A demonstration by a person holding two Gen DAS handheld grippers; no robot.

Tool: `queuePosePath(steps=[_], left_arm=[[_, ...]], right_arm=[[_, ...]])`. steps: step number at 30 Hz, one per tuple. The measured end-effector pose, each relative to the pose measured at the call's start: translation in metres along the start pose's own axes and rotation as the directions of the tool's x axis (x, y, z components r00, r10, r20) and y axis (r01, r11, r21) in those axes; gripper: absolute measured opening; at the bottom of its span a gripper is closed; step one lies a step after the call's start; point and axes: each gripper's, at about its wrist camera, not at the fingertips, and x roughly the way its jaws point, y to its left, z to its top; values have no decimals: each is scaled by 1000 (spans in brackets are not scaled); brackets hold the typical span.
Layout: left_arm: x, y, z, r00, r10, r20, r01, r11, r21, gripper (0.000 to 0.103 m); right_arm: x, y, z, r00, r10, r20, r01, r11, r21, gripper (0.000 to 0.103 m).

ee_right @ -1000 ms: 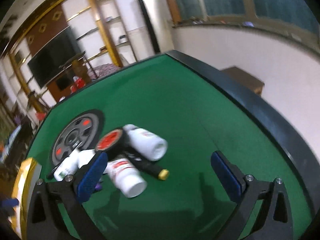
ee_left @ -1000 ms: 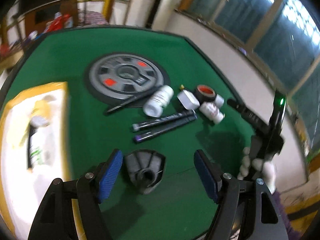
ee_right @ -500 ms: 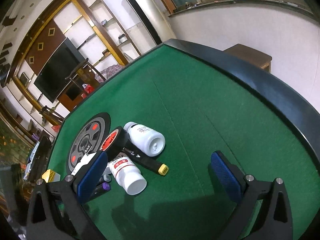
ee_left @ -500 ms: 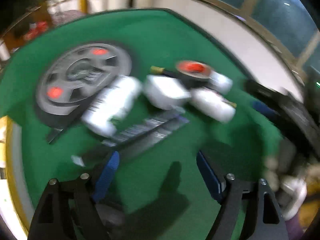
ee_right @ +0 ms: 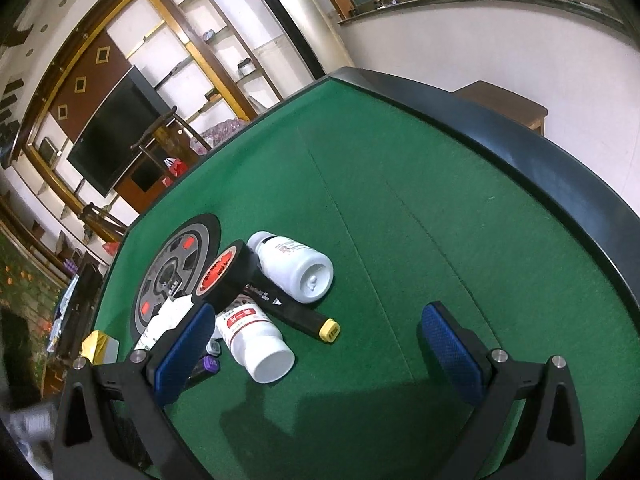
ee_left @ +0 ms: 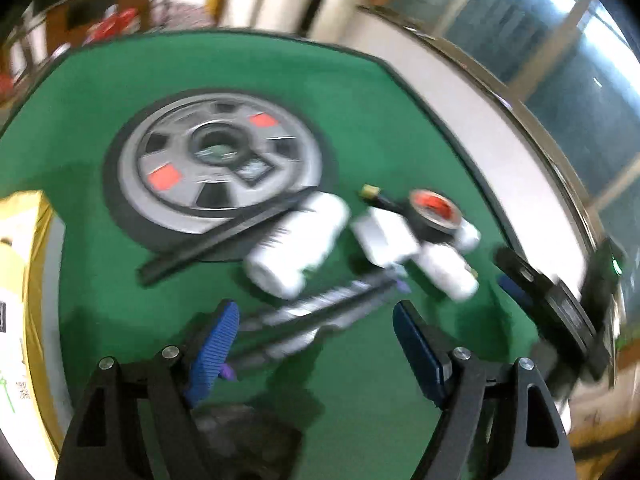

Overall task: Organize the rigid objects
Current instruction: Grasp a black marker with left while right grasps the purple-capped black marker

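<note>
Motion-blurred left view, fisheye-warped edges

We see our left gripper [ee_left: 316, 344] with blue-padded jaws apart over the green felt table [ee_left: 120, 76], two blurred dark pens [ee_left: 316, 312] lying between them. Beyond lie a white plastic bottle [ee_left: 298, 246], a black tape roll with a red core [ee_left: 434, 214] and a grey wheel-printed round mat [ee_left: 216, 168].

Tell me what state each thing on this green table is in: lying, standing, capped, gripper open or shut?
Left gripper: open, nothing clamped, purple-capped pens just beyond its tips.
Right gripper: open, empty, over bare felt.
Red-labelled white bottle: lying on its side, capped.
Larger white bottle: lying on its side, capped.
Black tape roll: tilted on edge against the bottles.
Yellow-capped black marker: lying flat, capped.
Purple-capped pens: lying flat, side by side.
</note>
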Motion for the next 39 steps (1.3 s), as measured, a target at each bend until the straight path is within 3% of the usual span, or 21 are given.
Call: queuePosePath(steps=[3,4,6,9,11,13,16,19,21,28,35,36,39], left_arm=[[20,4,-6,998,9,-68,-9,1000,0,84],[20,-3,-6,998,15,-57,-13,1000,22,84],[22,-18,-11,991,-49,-121,55,998,39,85],[23,-37,-24,958,-180,-223,193,981,35,85],[22,-52,-36,924,-248,-290,274,960,54,85],[19,-57,-42,914,-267,-306,299,952,62,85],[10,-53,-35,958,-160,-237,190,976,107,84],[8,-46,-27,975,-104,-198,129,985,117,77],[8,-50,-28,985,-23,-168,55,981,187,69],[16,-87,-44,983,167,-82,-123,913,389,69],[23,-109,-54,990,141,-24,-119,904,410,70],[23,-108,-56,991,133,-21,-113,905,409,66],[15,-108,-64,997,79,-28,-61,914,401,15]], right_arm=[[4,6,3,1000,-9,-9,9,1000,-18,103],[5,6,4,1000,-11,-12,11,1000,-20,103],[6,5,5,1000,-12,-17,12,1000,-16,103],[9,3,4,1000,-11,-29,11,1000,-7,103],[12,3,4,999,-12,-37,12,1000,-6,103],[12,2,4,999,-12,-39,12,1000,-7,103],[13,2,4,999,-12,-40,12,1000,-7,103],[14,3,4,999,-12,-45,12,1000,-8,103],[15,3,3,999,-13,-47,12,1000,-7,103],[18,2,0,999,-14,-52,14,1000,-5,103],[18,0,1,999,-16,-52,16,1000,0,103],[18,0,1,999,-16,-52,16,1000,0,103],[18,0,1,999,-14,-52,14,1000,1,103]])
